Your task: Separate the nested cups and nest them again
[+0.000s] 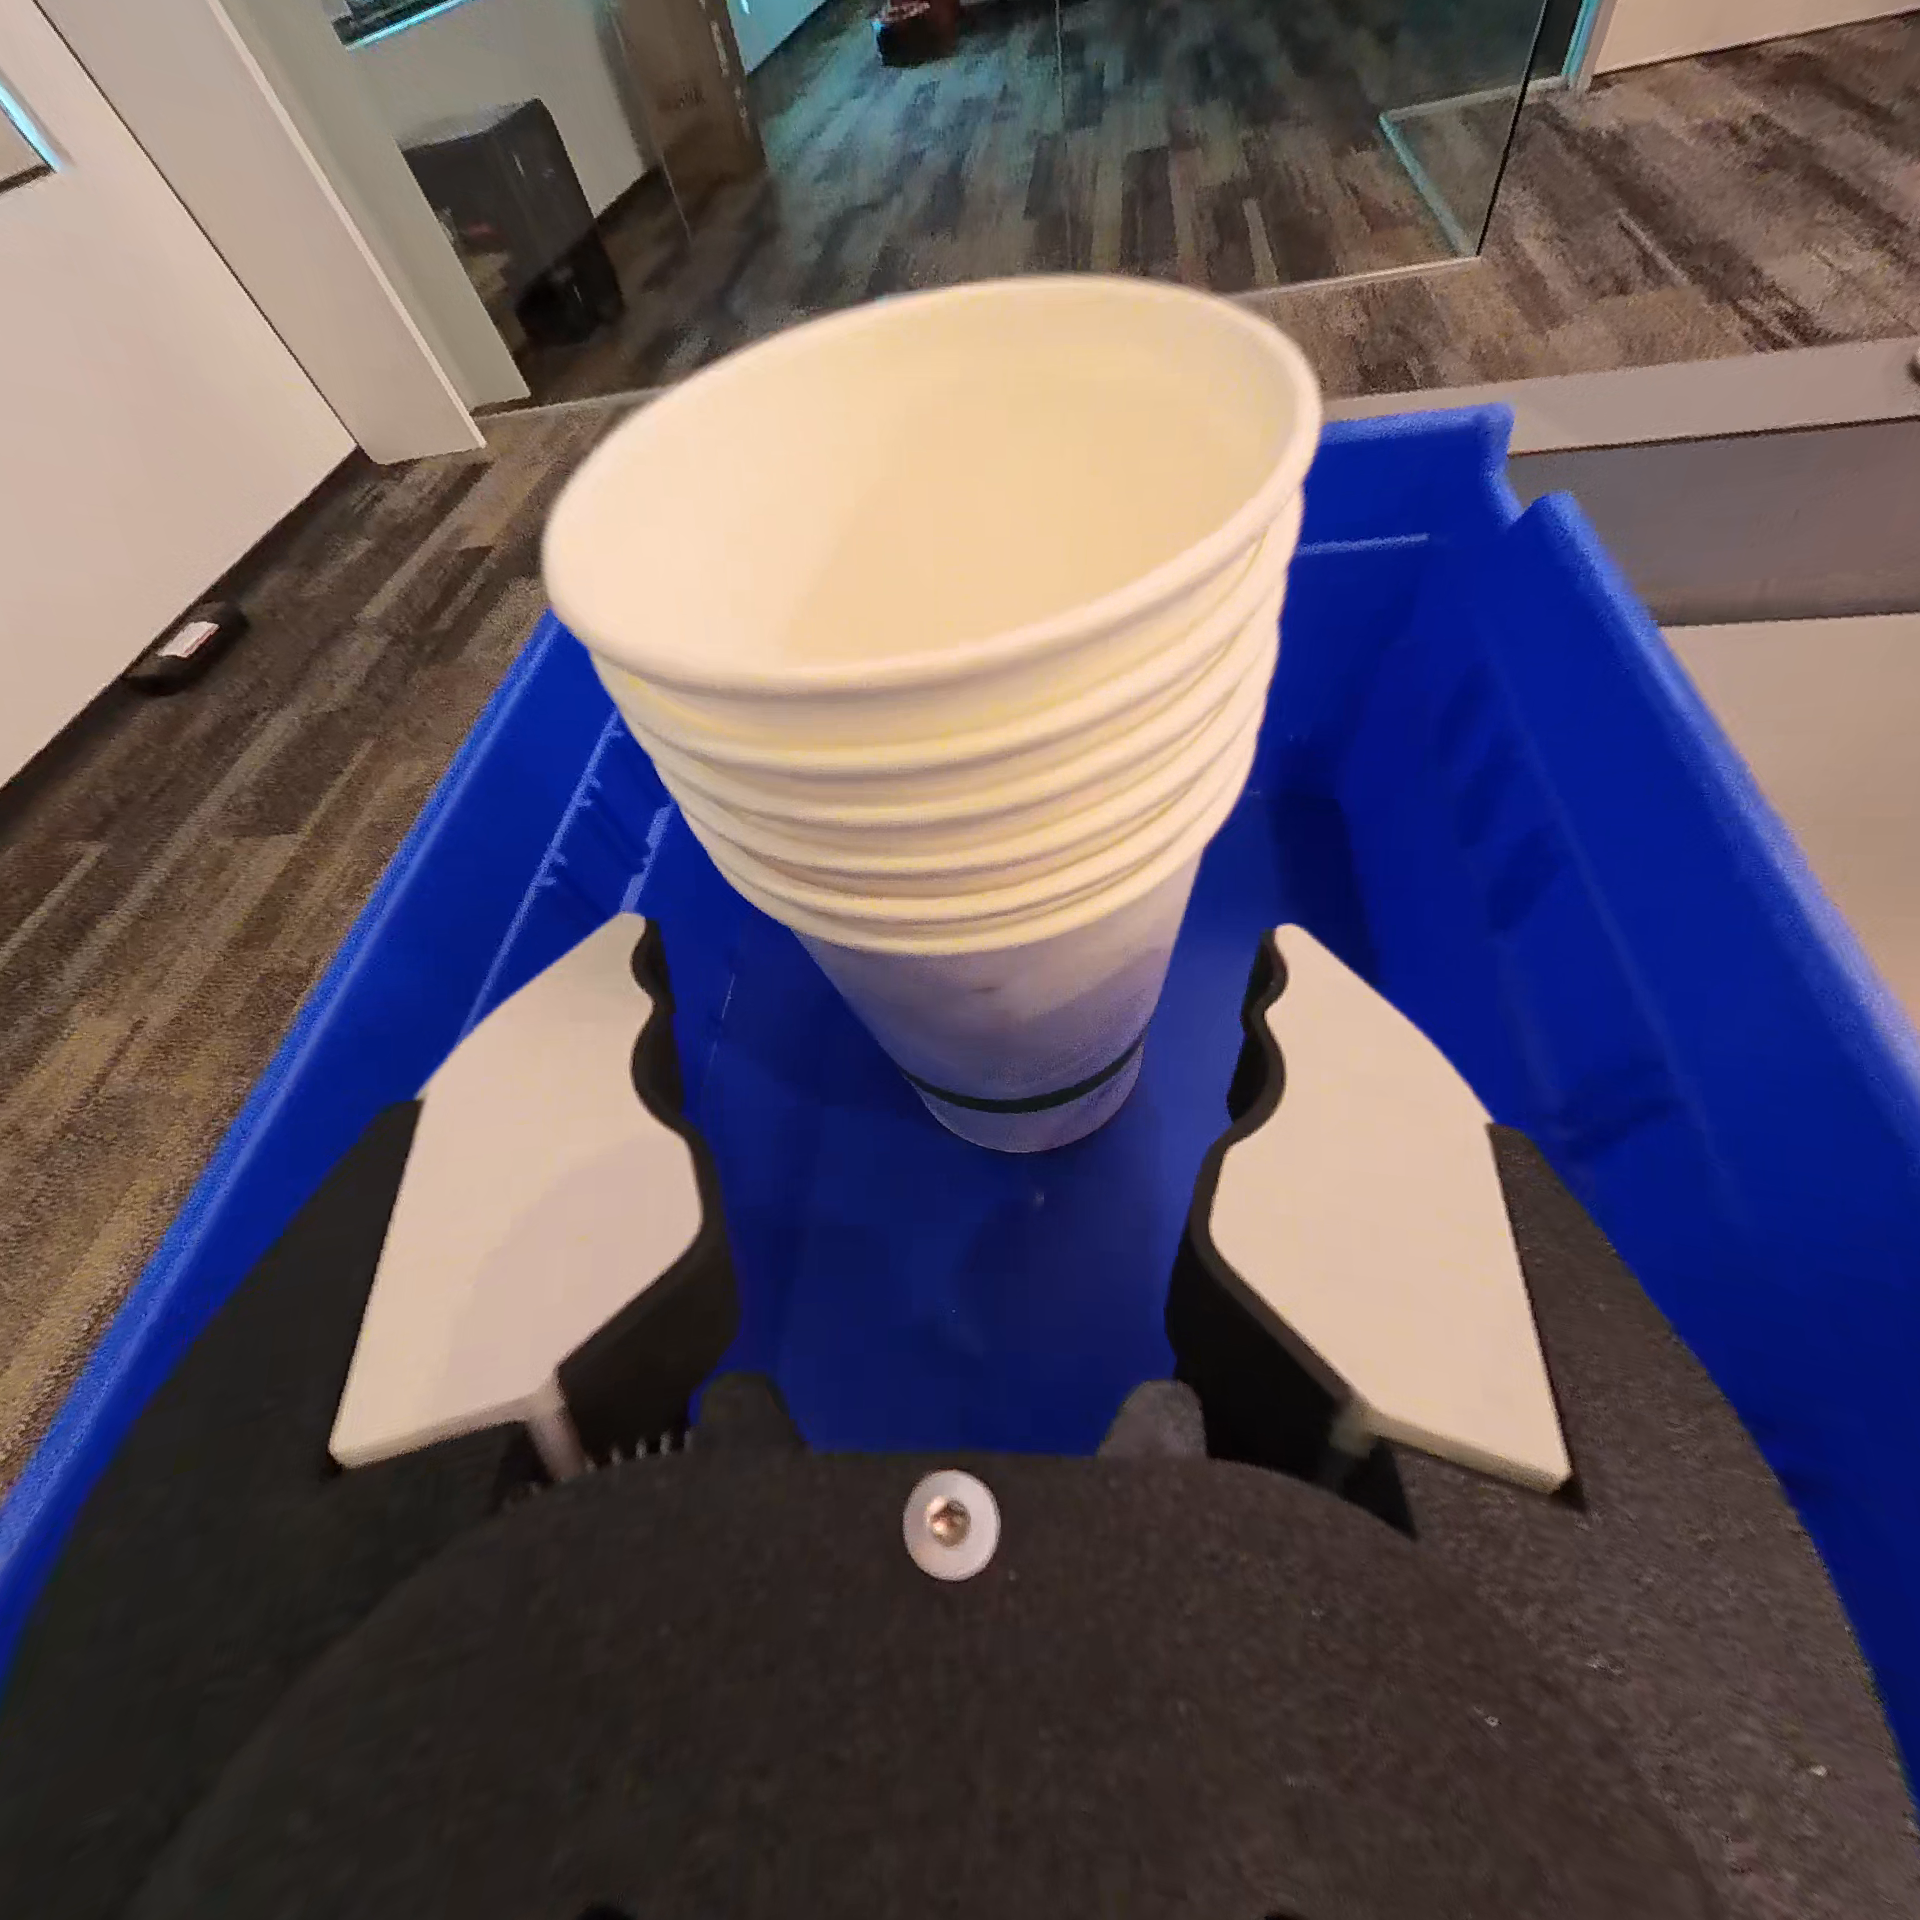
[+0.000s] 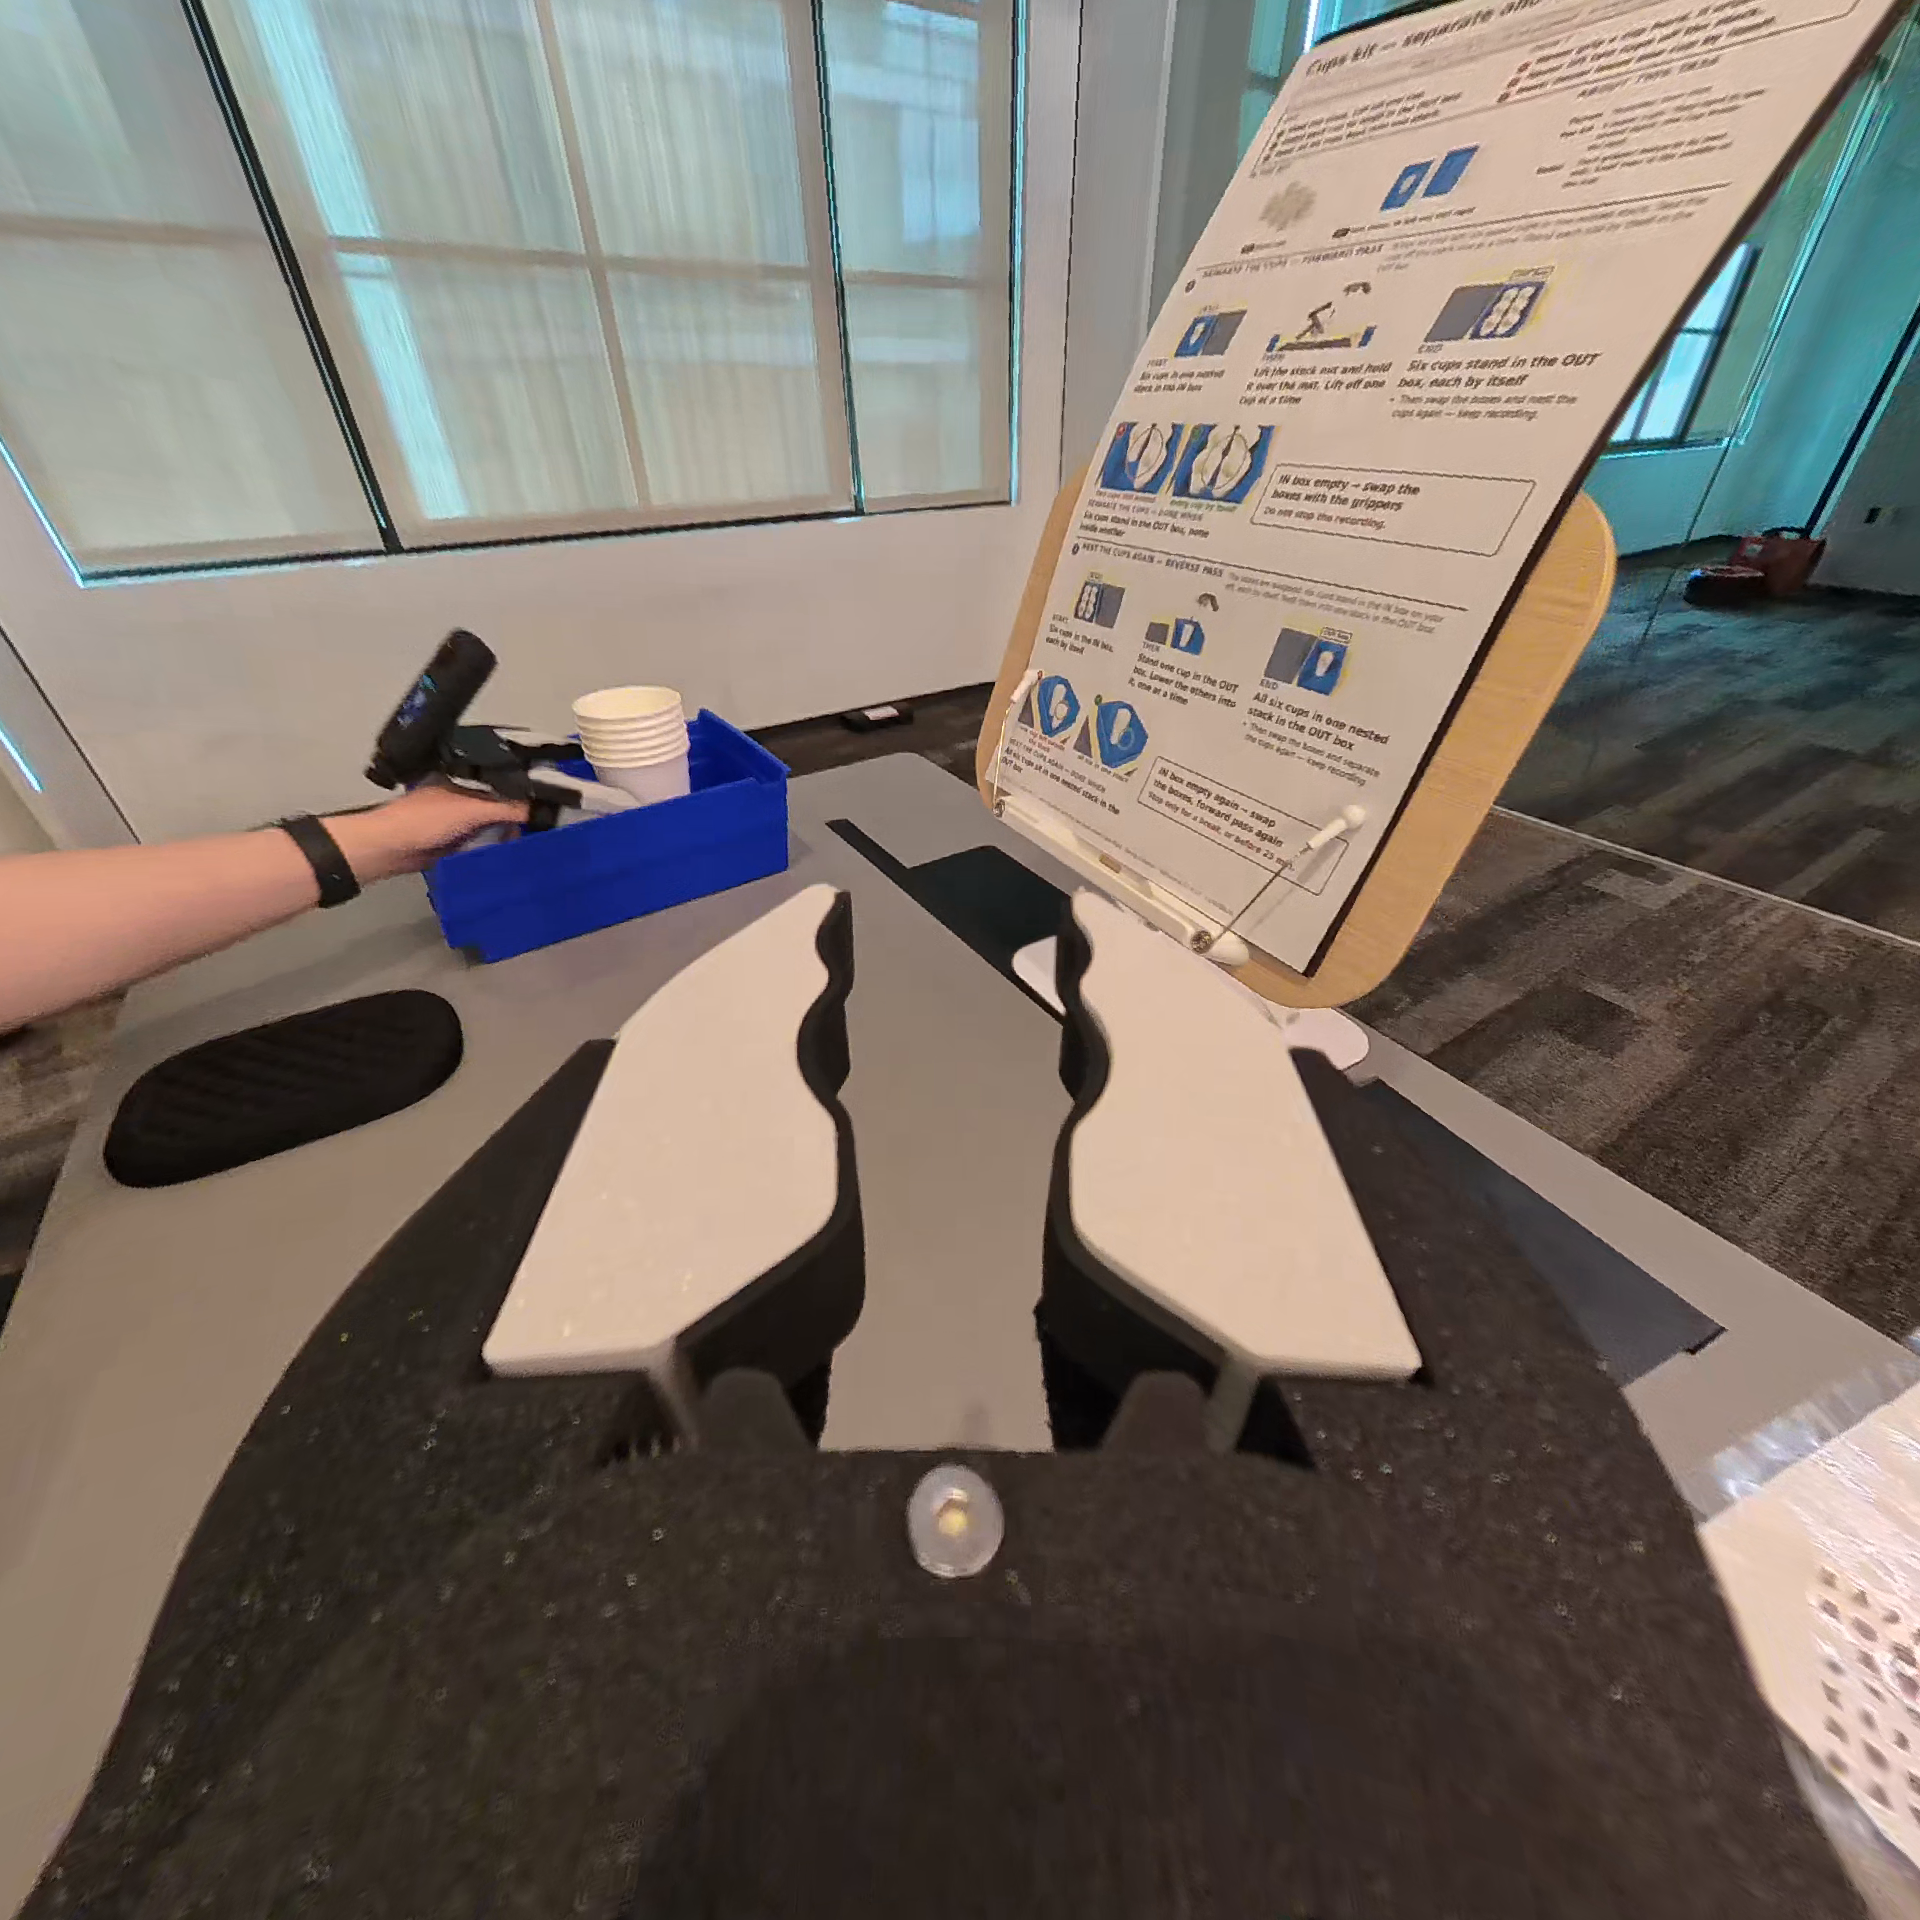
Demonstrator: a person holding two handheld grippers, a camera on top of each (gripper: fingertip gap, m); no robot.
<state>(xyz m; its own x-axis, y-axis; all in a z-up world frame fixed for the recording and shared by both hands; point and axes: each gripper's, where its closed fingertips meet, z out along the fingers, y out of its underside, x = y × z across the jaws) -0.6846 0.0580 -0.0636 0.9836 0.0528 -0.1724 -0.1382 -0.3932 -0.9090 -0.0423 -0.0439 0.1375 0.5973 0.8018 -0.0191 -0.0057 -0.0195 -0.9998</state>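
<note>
The stack of cups (image 1: 925, 717) stands upright in the blue bin (image 1: 1455, 831), just ahead of the left gripper (image 1: 951, 997), whose jaws gape wide and empty, likely lined up to take its base. The right gripper (image 2: 951, 935) hangs partly open, holding nothing, over the bare table (image 2: 312, 1299).

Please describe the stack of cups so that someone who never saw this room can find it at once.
Look at the grey table, then at the blue plastic bin standing on its far left part. Inside that bin stands the stack of nested white paper cups, upright, with the open left gripper reaching toward it. It is the only white thing in the bin, its rolled rims layered one above another.
</note>
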